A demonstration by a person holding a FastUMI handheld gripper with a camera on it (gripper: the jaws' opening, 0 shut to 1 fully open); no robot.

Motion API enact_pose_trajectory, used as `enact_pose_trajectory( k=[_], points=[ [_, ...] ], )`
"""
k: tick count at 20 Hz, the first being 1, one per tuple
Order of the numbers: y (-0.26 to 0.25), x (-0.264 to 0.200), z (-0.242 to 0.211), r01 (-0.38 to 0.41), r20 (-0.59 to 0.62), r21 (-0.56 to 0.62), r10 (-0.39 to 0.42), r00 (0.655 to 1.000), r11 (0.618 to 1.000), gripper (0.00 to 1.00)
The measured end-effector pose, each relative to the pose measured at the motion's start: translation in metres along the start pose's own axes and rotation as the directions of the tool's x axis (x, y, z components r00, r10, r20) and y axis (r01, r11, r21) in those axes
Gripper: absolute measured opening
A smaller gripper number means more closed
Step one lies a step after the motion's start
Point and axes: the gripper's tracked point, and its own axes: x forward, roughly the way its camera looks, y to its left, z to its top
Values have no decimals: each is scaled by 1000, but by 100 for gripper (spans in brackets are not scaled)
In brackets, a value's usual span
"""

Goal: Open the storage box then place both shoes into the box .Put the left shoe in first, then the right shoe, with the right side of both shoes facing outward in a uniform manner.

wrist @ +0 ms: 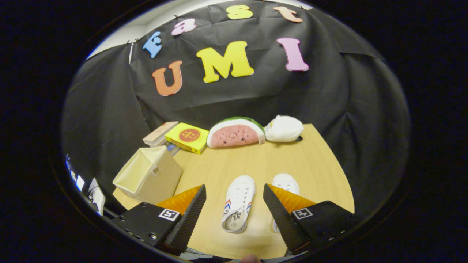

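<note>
Two small white shoes lie on the wooden table [321, 171], toes pointing away from me. The left shoe [238, 202] sits in the gap between my fingers, below them, its red and blue side stripes showing. The right shoe [286, 184] is partly hidden behind my right finger. A cream fabric storage box [148, 174] stands open-topped to the left, just beyond my left finger. My gripper [234, 191] hovers above the table, open wide, with nothing held.
At the table's far edge lie a watermelon-slice plush [236, 132], a white plush [284, 128], a yellow box [187, 137] and a pale book-like box [160, 133]. The black cloth wall rises behind.
</note>
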Motion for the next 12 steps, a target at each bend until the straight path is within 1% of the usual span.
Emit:
enact_pose_trajectory(
  k=[2,3,5,9,12],
  points=[
    [-5,18,-23,-9,-74,39,12,997,999,95],
    [-9,27,-36,2,-113,43,2,994,999,96],
    [-14,47,-53,0,-171,60,10,985,998,96],
    [-29,80,-78,39,-260,17,-33,965,999,96],
    [-37,100,-86,45,-300,2,-42,953,999,95]
  ],
)
